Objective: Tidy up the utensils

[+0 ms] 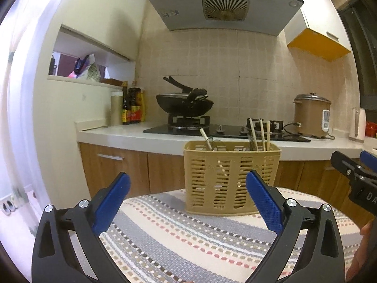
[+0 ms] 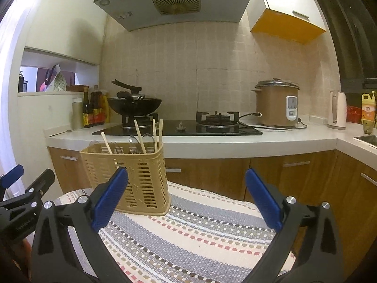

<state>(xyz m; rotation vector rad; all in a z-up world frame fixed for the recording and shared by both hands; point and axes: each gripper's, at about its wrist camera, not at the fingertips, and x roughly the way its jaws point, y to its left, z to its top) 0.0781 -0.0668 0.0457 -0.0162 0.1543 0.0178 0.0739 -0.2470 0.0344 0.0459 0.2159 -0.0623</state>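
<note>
A tan slotted utensil basket [image 1: 232, 176] stands at the far edge of a striped cloth [image 1: 179, 235]. It holds several wooden chopsticks [image 1: 261, 131] and some spoons [image 2: 134, 141]. In the right wrist view the basket [image 2: 143, 181] is at the left on the cloth [image 2: 193, 235]. My left gripper [image 1: 187, 204] is open and empty, just short of the basket. My right gripper [image 2: 186, 200] is open and empty, to the right of the basket. Each gripper shows at the edge of the other's view.
A white kitchen counter [image 2: 235, 143] runs behind, with a gas hob [image 2: 179, 127], a black wok [image 2: 134, 105], sauce bottles [image 2: 93, 110] and a brown rice cooker [image 2: 276, 103]. A range hood [image 2: 174, 0] hangs above. Wooden cabinets [image 2: 212, 174] sit below the counter.
</note>
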